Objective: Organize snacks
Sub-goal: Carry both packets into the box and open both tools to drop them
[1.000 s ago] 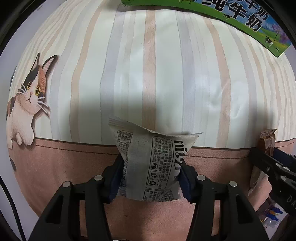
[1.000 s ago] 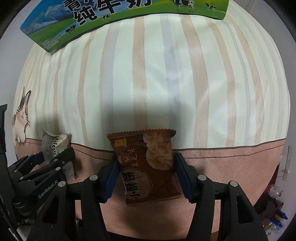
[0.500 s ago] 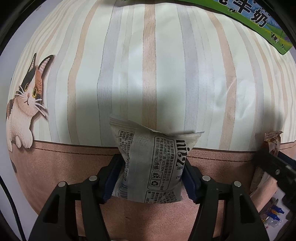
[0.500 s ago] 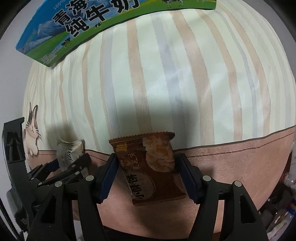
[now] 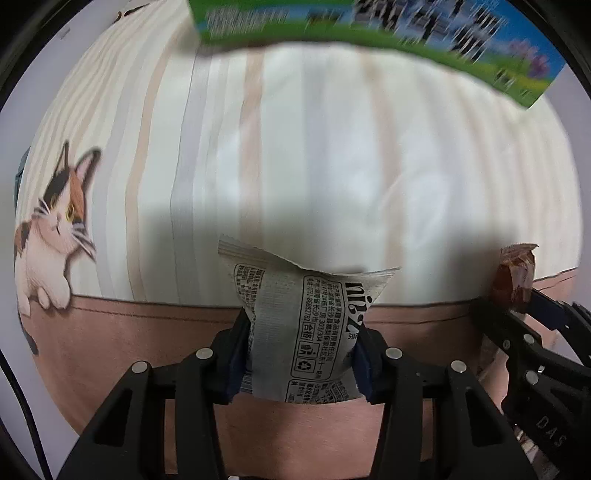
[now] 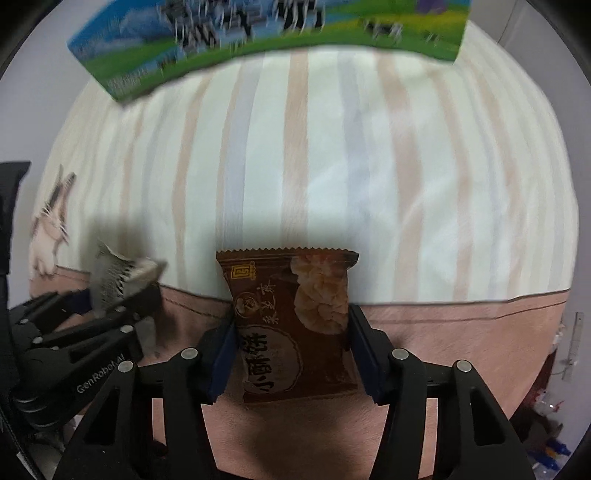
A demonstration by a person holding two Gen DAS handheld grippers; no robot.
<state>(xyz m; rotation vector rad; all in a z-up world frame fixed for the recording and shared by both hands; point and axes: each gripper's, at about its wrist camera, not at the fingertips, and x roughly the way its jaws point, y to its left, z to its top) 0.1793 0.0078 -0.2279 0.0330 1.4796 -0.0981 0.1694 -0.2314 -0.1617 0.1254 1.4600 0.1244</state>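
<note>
My left gripper [image 5: 301,354] is shut on a grey-white snack packet [image 5: 306,332] with black print, held upright above the striped cloth. My right gripper [image 6: 291,347] is shut on a brown snack packet [image 6: 295,325] with a biscuit picture, also upright. In the left wrist view the right gripper [image 5: 524,321] and the brown packet [image 5: 515,275] show at the right edge. In the right wrist view the left gripper [image 6: 107,306] and the grey packet [image 6: 118,277] show at the left. A green-blue milk carton box [image 5: 369,33] lies at the far end of the cloth; it also shows in the right wrist view [image 6: 266,40].
The striped cream cloth [image 5: 332,166] with a pink band [image 5: 110,350] covers the surface. A printed cat [image 5: 55,225] sits at its left edge. Small items [image 6: 554,406] lie on the floor at the right.
Both grippers have moved forward with their packets; the milk carton box now looks larger and closer. The view is blurred from motion.
</note>
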